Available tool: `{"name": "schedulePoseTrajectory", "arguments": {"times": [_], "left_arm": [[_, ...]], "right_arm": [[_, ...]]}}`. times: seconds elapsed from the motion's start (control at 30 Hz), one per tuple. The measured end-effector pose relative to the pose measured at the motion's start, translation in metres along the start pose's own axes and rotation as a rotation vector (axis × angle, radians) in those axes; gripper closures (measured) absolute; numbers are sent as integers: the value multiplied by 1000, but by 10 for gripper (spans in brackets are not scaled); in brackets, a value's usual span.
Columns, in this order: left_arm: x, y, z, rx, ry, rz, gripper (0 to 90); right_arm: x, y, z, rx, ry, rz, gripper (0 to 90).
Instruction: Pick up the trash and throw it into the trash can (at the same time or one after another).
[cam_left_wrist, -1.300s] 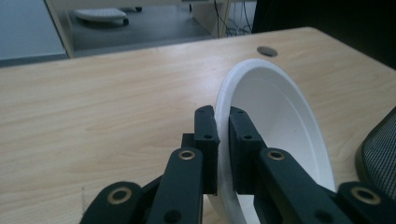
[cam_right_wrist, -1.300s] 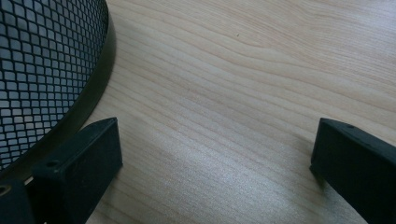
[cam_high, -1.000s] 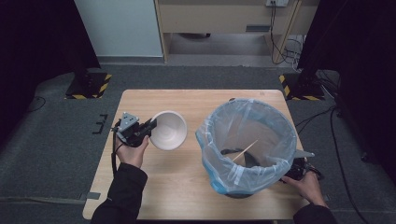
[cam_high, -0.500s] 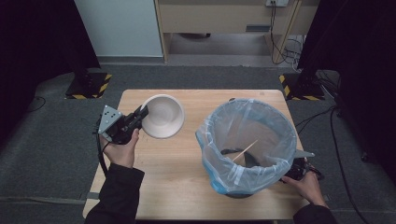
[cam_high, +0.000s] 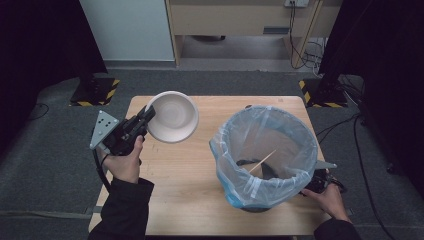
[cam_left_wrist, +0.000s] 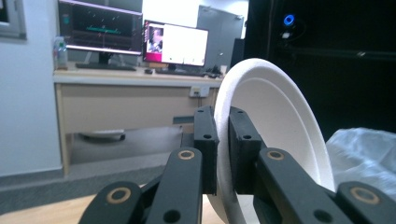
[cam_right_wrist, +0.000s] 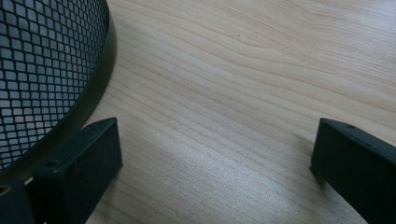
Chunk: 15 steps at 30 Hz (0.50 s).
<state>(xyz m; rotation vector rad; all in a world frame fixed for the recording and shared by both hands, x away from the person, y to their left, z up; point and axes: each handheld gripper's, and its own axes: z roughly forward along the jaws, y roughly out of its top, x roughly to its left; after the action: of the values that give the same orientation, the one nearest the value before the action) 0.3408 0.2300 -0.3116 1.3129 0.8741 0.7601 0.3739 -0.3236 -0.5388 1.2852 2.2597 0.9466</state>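
**Two grippers at work: bowl lifted left, bin steadied right**

Largest first: mesh waste bin (cam_high: 265, 155), blue-lined, lower right of the high view, thin wooden stick (cam_high: 262, 161) and dark scraps inside. Black mesh wall curving through the upper left of the right gripper view.

White bowl (cam_high: 172, 116), upper left of centre in the high view, held off the table and tipped on edge, hollow facing the camera. Well apart from the bin.

Left gripper (cam_left_wrist: 223, 149) clamped on the bowl's rim, jaws nearly closed with only the thin wall between the pads. Right gripper (cam_right_wrist: 212, 161) spread wide, nothing between the jaws, low over bare wood just beside the bin's base.

Risks, as judged: edge-only pinch on a smooth rim, so possible swivel or slip if swung fast toward the bin; possible catch on the loose liner; light bin likely to shift if knocked, hence the right hand close by.

Surface: pale wood-grain table (cam_high: 200, 200), matte, bare elsewhere. Room: grey carpet, black drapes both sides, desk with lit monitors (cam_left_wrist: 135, 39) at the upper left of the left gripper view.
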Motion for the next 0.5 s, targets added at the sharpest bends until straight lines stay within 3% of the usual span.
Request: {"name": "schedulePoseTrajectory", "arguments": {"times": [0.5], "left_arm": [[-28,28,4,-95,-74,0,832]], "right_arm": [[0,0,0,0,0,0,21]]}}
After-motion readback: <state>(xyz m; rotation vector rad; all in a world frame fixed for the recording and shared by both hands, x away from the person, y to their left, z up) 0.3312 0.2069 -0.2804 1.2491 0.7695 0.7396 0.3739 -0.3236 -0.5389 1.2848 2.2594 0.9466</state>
